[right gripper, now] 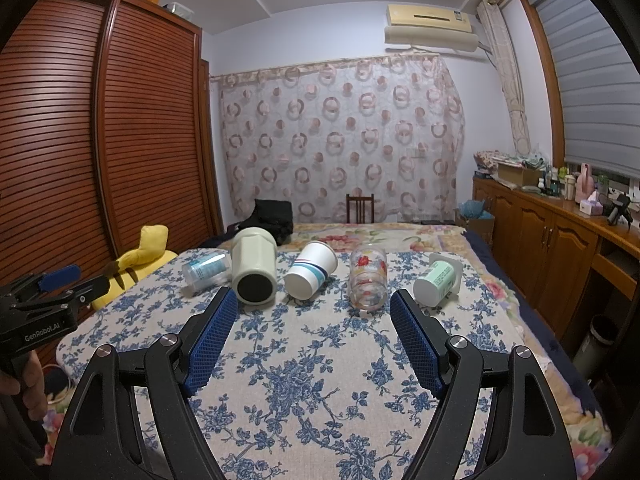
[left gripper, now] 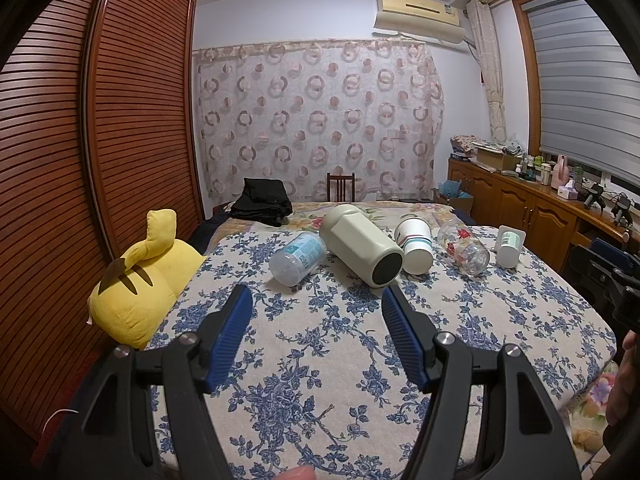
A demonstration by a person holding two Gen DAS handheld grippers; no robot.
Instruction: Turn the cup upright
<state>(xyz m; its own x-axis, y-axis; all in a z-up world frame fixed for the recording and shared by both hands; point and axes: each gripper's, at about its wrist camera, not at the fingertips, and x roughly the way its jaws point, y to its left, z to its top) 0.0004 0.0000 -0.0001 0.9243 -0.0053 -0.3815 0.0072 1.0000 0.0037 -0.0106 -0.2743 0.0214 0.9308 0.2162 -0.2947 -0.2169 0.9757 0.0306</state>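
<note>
Five containers are lying tipped over on a floral blanket (right gripper: pixel 304 380), beyond two released grippers.

The left gripper (left gripper: pixel 316 300) and right gripper (right gripper: pixel 312 304) are hovering with jaws spread, grasping nothing. Ahead are lying a clear plastic jar (left gripper: pixel 298 258), cream flask (left gripper: pixel 362 246), striped paper cup (right gripper: pixel 311 274), flowered glass (right gripper: pixel 368 278) and green-labelled cup (right gripper: pixel 438 282); contents unclear. A yellow plush (left gripper: pixel 148 276) is sitting left of the jaws.

A yellow plush toy (left gripper: pixel 146 280) lies at the left edge of the blue flowered bedspread (left gripper: pixel 328 360), beside the brown slatted wardrobe (left gripper: pixel 120 120). Folded black clothes (left gripper: pixel 262 202) rest further back. A wooden chair (left gripper: pixel 340 187) stands before the circle-patterned curtain (left gripper: pixel 316 120). An air conditioner (left gripper: pixel 420 16) hangs above, and a cluttered wooden cabinet (left gripper: pixel 520 196) runs along the right wall.
</note>
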